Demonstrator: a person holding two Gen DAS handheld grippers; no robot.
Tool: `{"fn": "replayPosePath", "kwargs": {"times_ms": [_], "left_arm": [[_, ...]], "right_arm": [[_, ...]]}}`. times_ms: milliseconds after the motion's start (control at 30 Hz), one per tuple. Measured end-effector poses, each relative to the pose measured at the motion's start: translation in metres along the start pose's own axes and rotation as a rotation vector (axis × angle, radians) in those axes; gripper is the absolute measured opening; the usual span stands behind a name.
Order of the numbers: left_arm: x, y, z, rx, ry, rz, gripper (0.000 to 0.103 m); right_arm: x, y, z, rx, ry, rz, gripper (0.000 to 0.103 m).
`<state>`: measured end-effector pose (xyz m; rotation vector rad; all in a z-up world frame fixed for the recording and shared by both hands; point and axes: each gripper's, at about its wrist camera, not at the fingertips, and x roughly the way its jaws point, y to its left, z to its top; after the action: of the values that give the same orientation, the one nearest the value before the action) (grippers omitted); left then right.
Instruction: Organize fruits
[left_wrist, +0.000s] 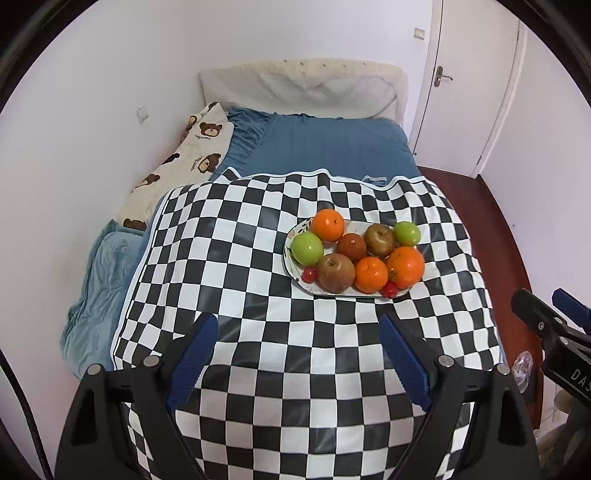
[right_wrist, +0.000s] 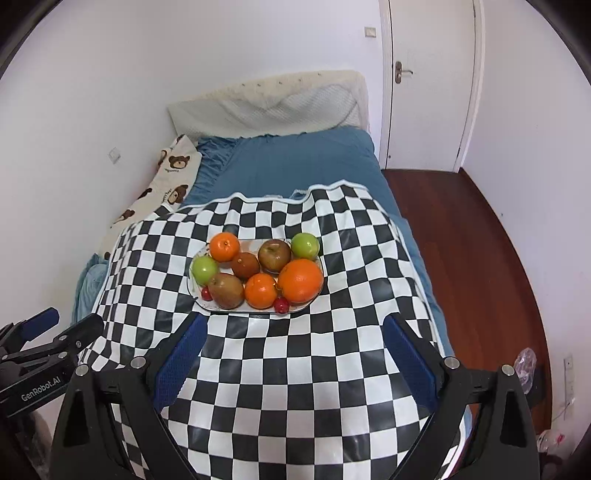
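Note:
A white oval plate (left_wrist: 291, 236) (right_wrist: 197, 299) sits on a black-and-white checkered cloth (left_wrist: 258, 362) (right_wrist: 295, 369) on a bed. It holds several fruits: oranges (left_wrist: 405, 266) (right_wrist: 300, 280), green apples (left_wrist: 306, 248) (right_wrist: 204, 268), brownish apples (left_wrist: 336, 272) (right_wrist: 226, 290) and small red fruits (left_wrist: 309, 274) (right_wrist: 281, 304). My left gripper (left_wrist: 297, 325) is open and empty, short of the plate. My right gripper (right_wrist: 293, 326) is open and empty, just short of the plate. Each gripper shows at the edge of the other's view, the right gripper (left_wrist: 546, 314) and the left gripper (right_wrist: 55, 328).
The bed has a blue sheet (left_wrist: 332, 147) (right_wrist: 295, 162), a bear-print pillow (left_wrist: 177, 170) (right_wrist: 162, 184) at the left and a white headboard cushion (left_wrist: 306, 88). A white wall runs along the left. A door (right_wrist: 428, 81) and red wooden floor (right_wrist: 480, 258) lie to the right.

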<state>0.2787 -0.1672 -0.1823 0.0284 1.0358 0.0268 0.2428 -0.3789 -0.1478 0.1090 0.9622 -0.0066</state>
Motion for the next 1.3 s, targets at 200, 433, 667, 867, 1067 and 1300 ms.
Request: {"fn": "replayPosePath", "kwargs": {"times_ms": [200, 433, 667, 867, 1067, 1300], "left_arm": [[0.022, -0.003, 0.004, 0.01, 0.024, 0.004, 0.089], [0.028, -0.005, 0.005, 0.016, 0.036, -0.001, 0.09], [0.036, -0.009, 0.006, 0.03, 0.041, -0.008, 0.103], [0.035, -0.01, 0.006, 0.027, 0.037, -0.008, 0.103], [0.033, -0.012, 0.008, 0.02, 0.029, -0.004, 0.103], [0.03, -0.014, 0.009, 0.023, 0.022, 0.004, 0.103]], "right_arm": [[0.027, 0.001, 0.004, -0.004, 0.02, -0.008, 0.098], [0.037, 0.005, 0.007, -0.014, 0.027, -0.012, 0.098], [0.039, 0.008, 0.008, -0.022, 0.027, -0.014, 0.099], [0.039, 0.007, 0.008, -0.02, 0.028, -0.016, 0.099], [0.038, 0.004, 0.008, -0.018, 0.023, -0.02, 0.099], [0.038, 0.004, 0.008, -0.019, 0.023, -0.019, 0.099]]}}
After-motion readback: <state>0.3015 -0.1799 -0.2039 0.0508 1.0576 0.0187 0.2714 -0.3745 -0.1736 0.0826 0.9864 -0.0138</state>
